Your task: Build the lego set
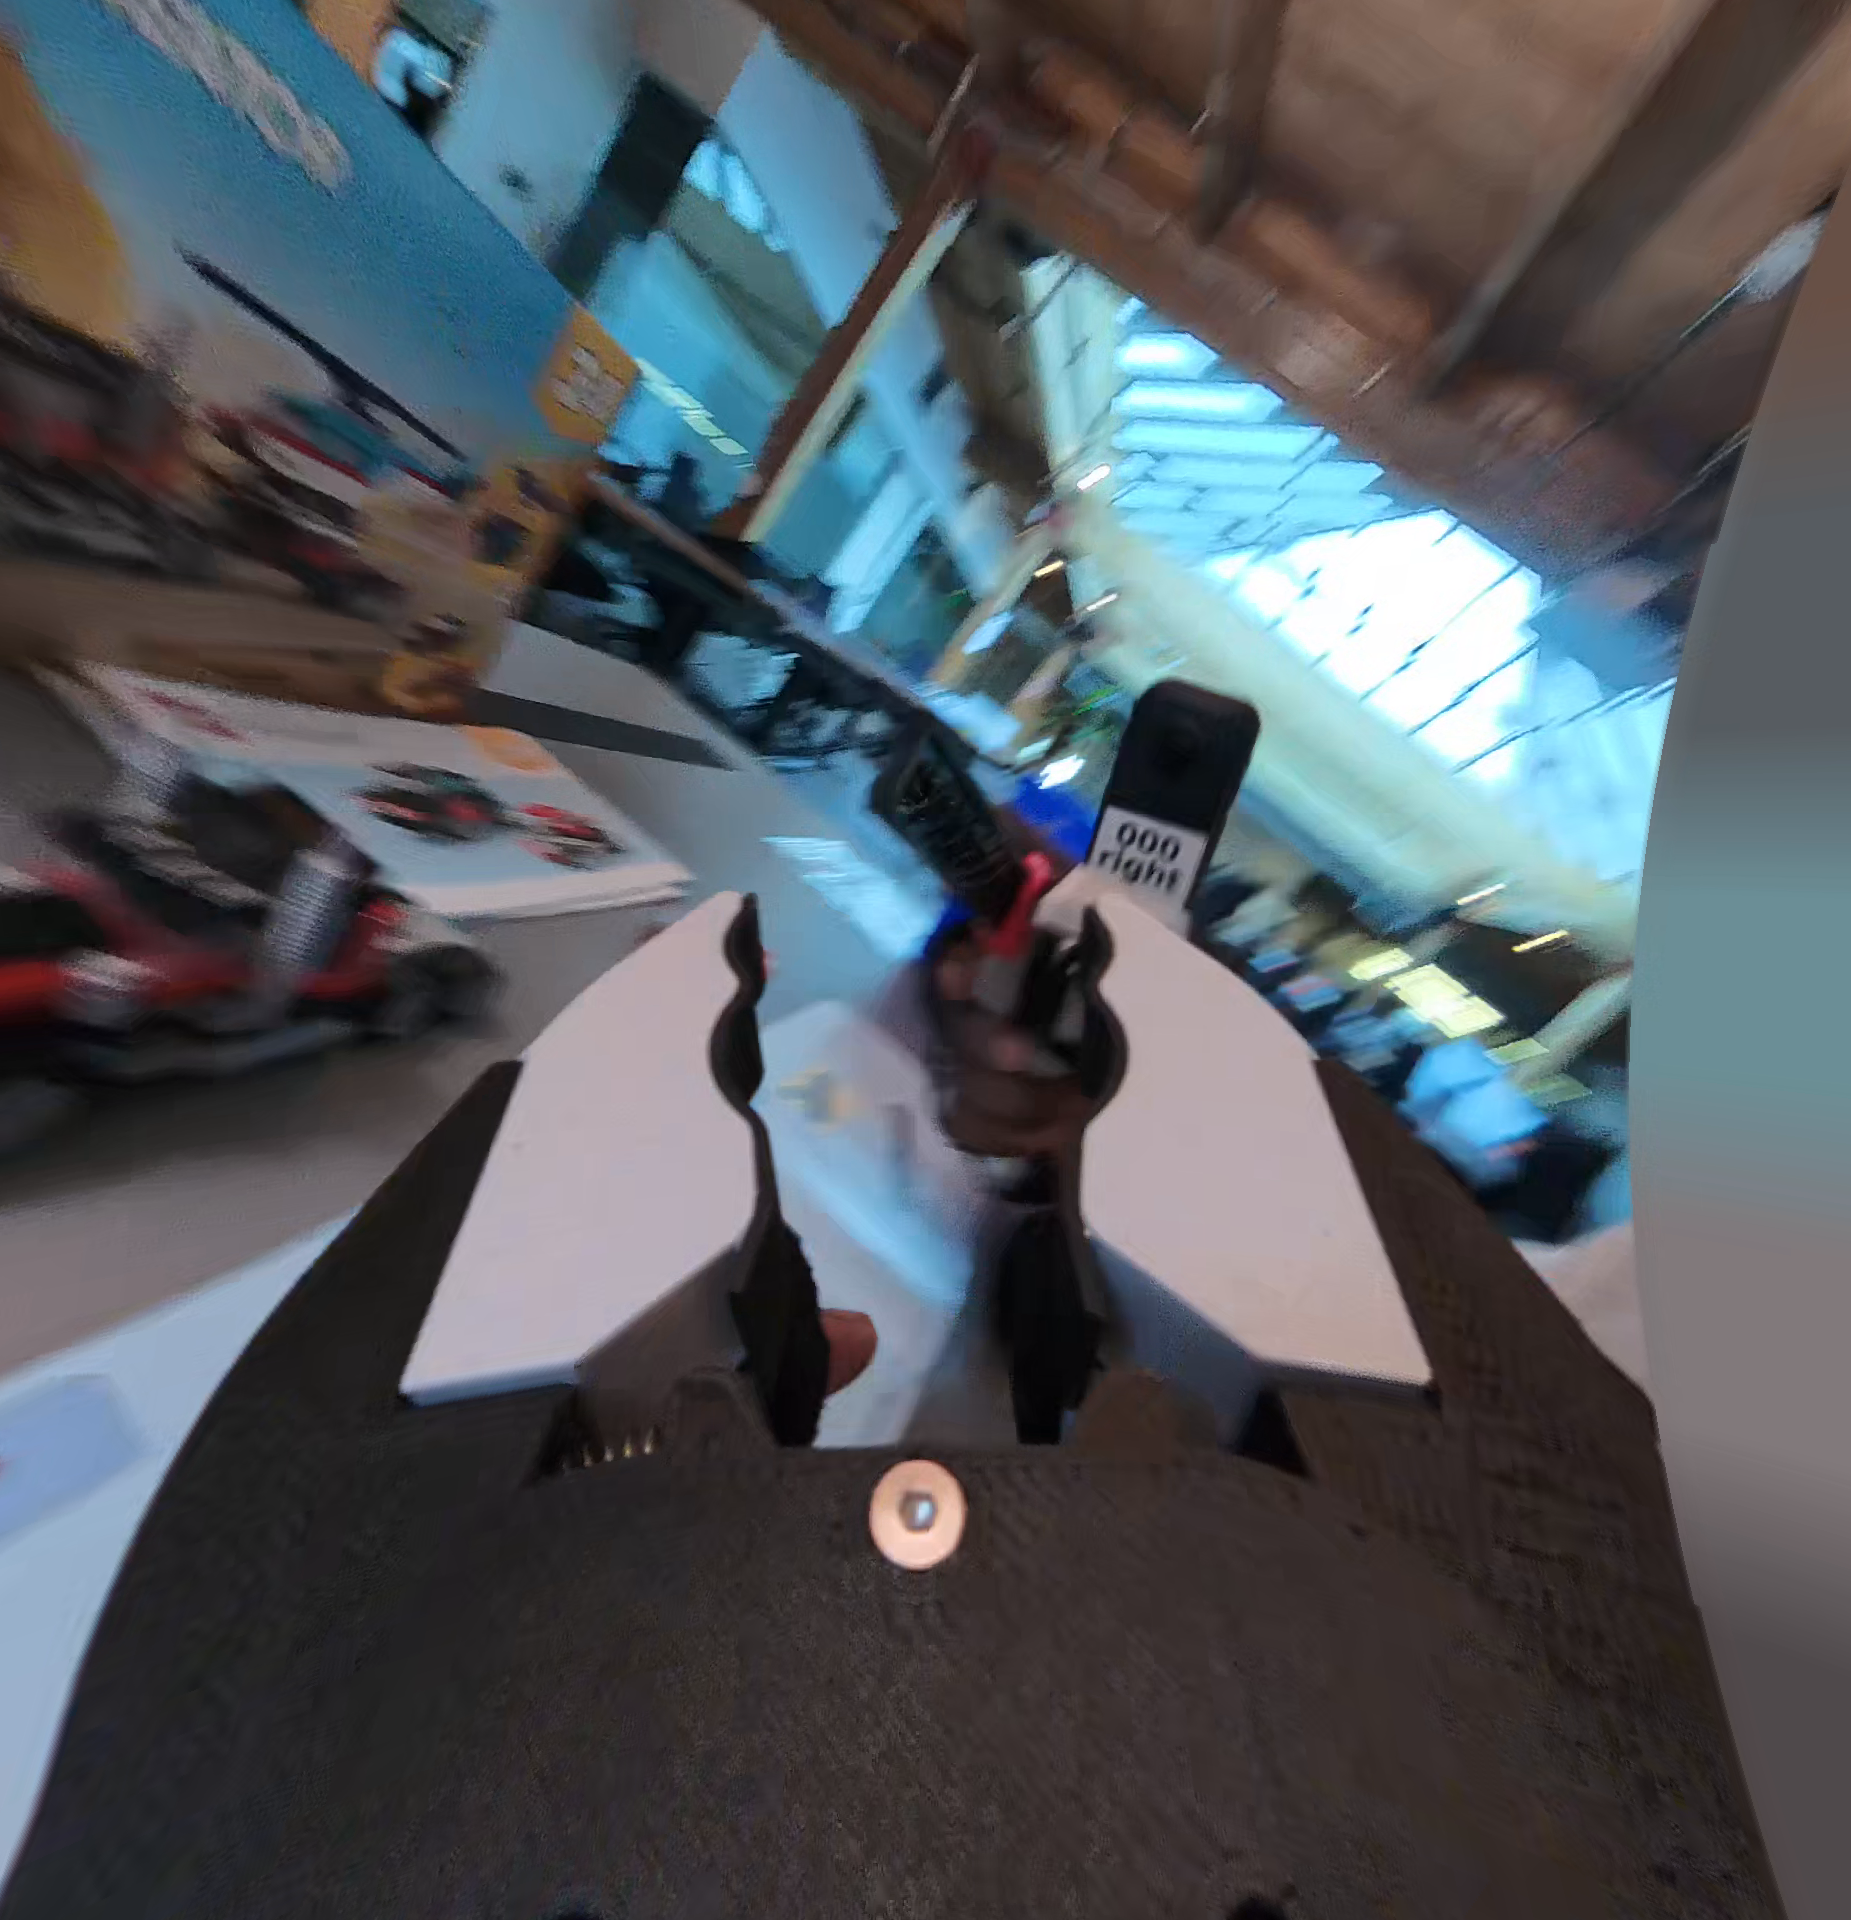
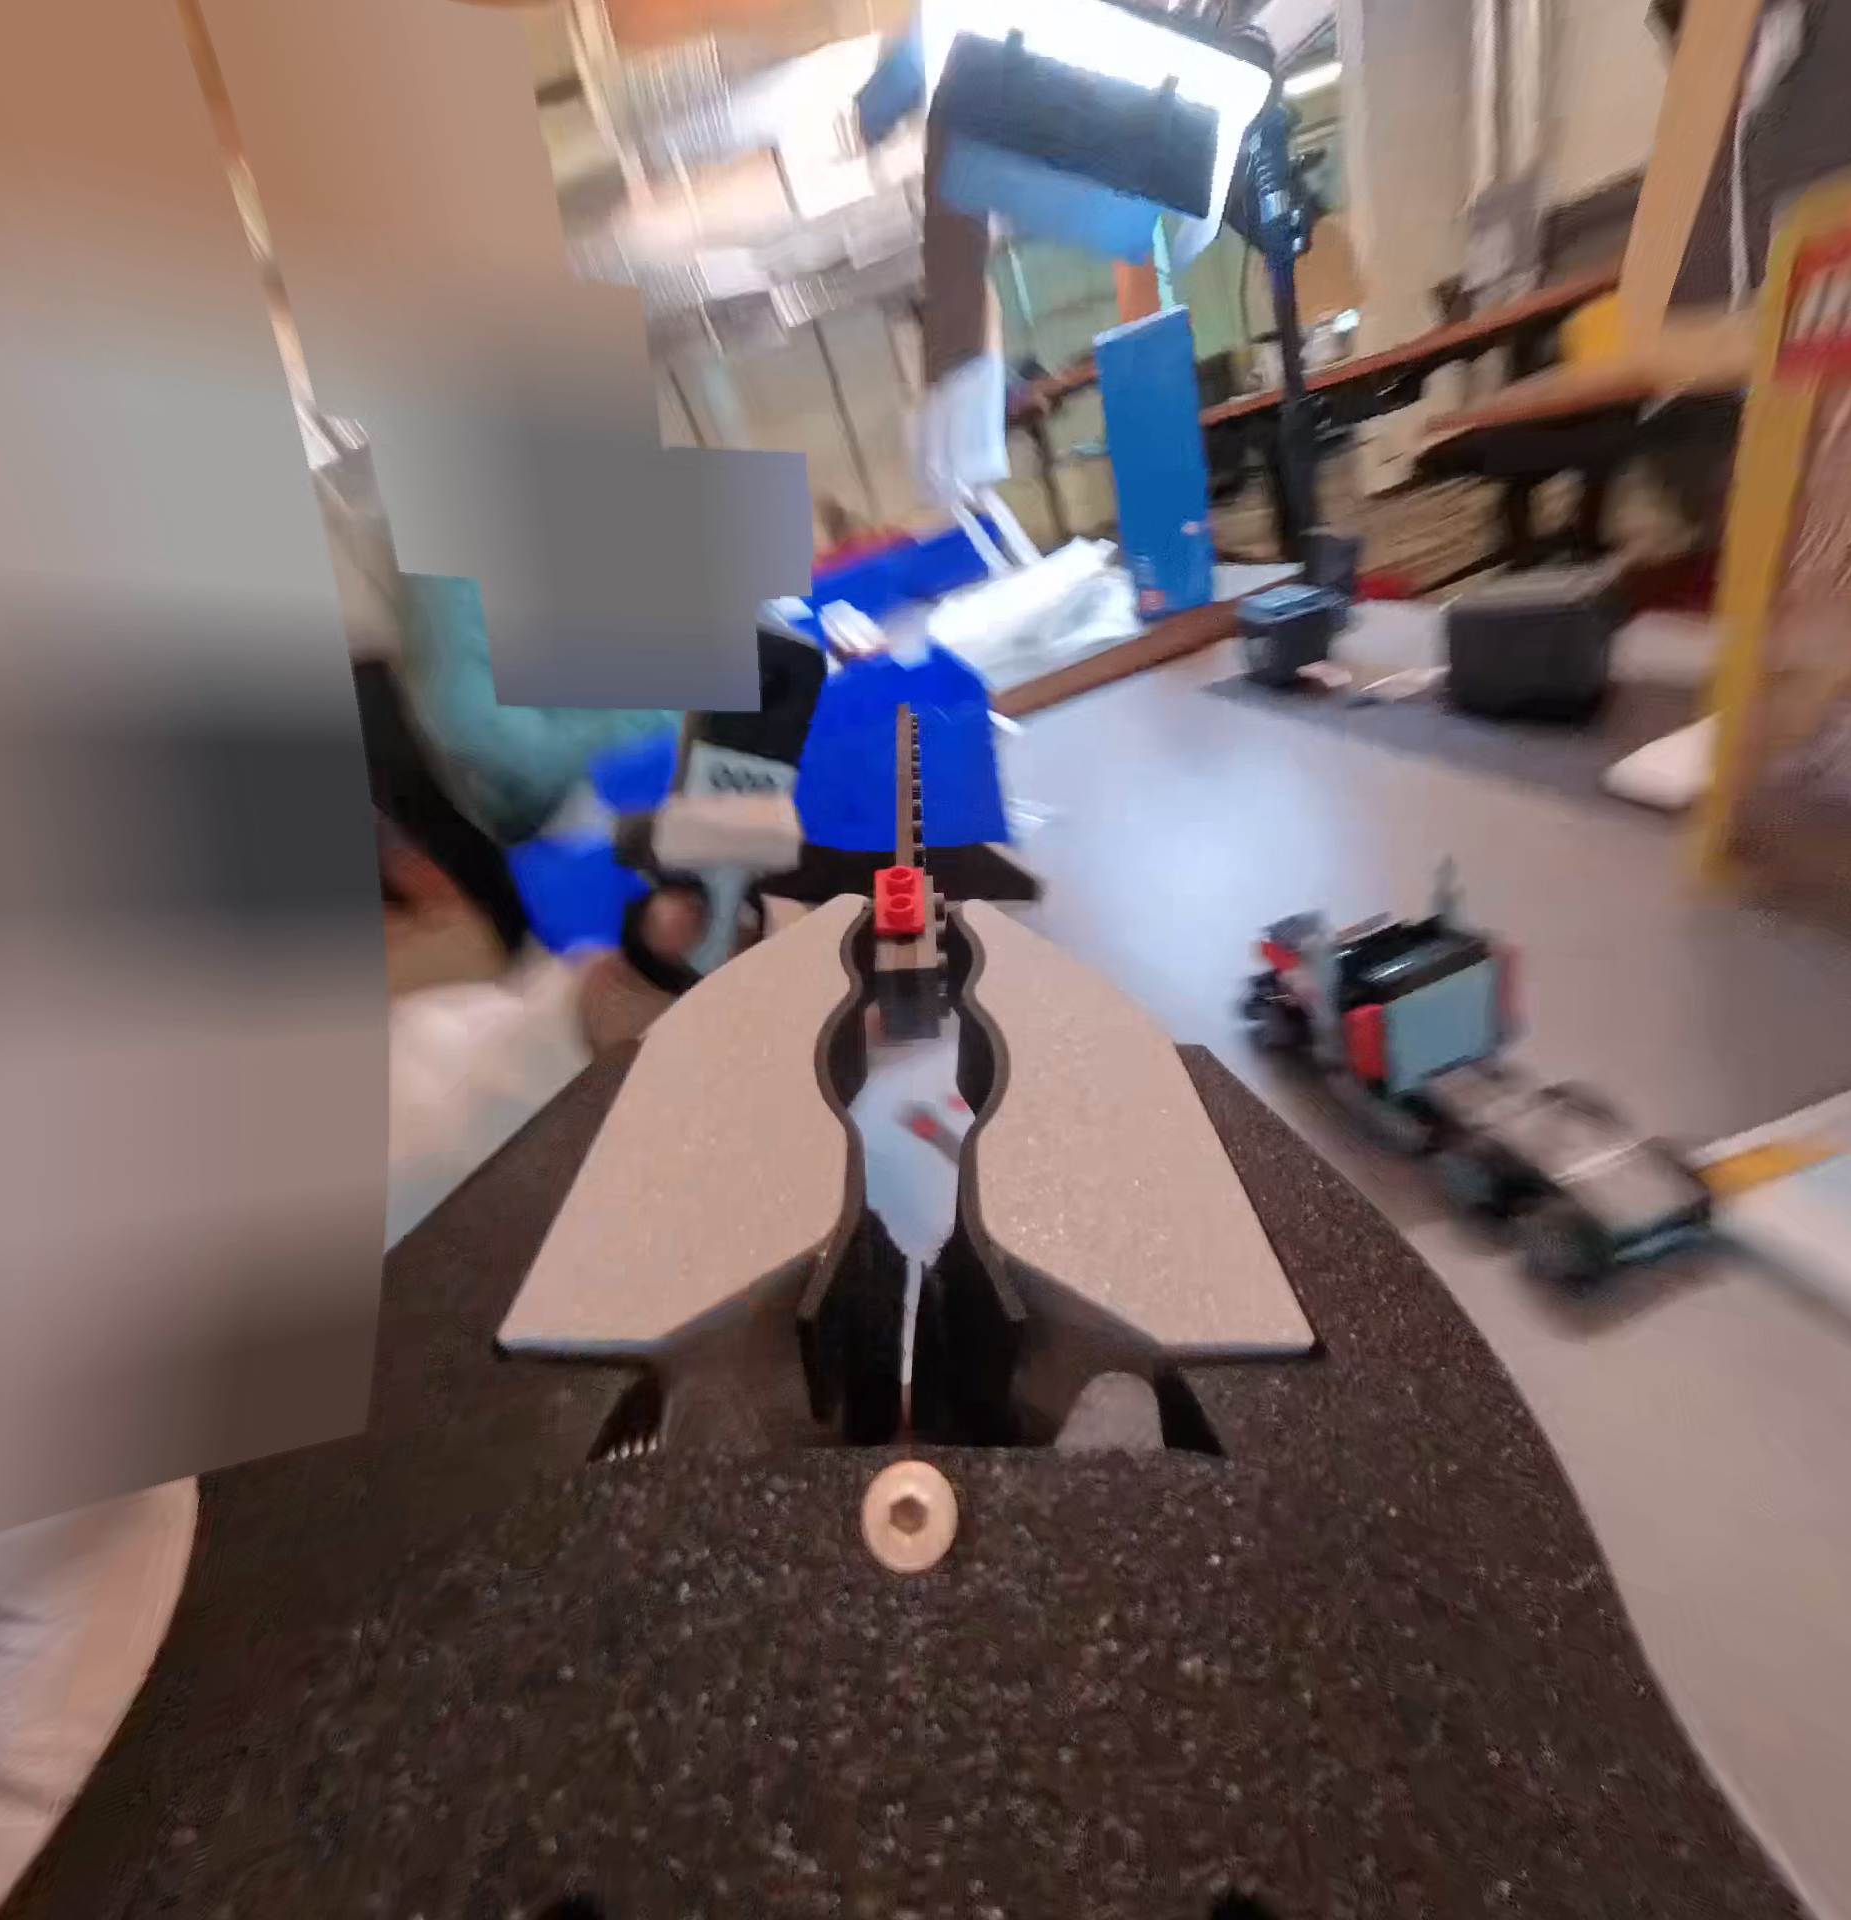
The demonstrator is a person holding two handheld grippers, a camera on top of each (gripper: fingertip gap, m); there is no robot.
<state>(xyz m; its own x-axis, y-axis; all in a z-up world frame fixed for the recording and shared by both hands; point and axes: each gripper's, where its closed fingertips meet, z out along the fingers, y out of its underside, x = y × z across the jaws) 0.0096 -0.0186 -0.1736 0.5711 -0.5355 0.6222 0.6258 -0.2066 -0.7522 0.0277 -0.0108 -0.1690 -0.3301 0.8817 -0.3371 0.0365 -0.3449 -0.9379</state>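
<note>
One long dark studded beam [image 2: 908, 810] (red brick [image 2: 897, 900] atop), right gripper [image 2: 905, 925] clamping.

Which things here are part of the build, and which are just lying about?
Part of the build:
- long studded lego strip with a red brick, clamped in the right gripper
- part-built lego truck on the table
- left gripper, fingers apart, nothing held

Lying about:
- blue bins
- black case
- set box
</note>
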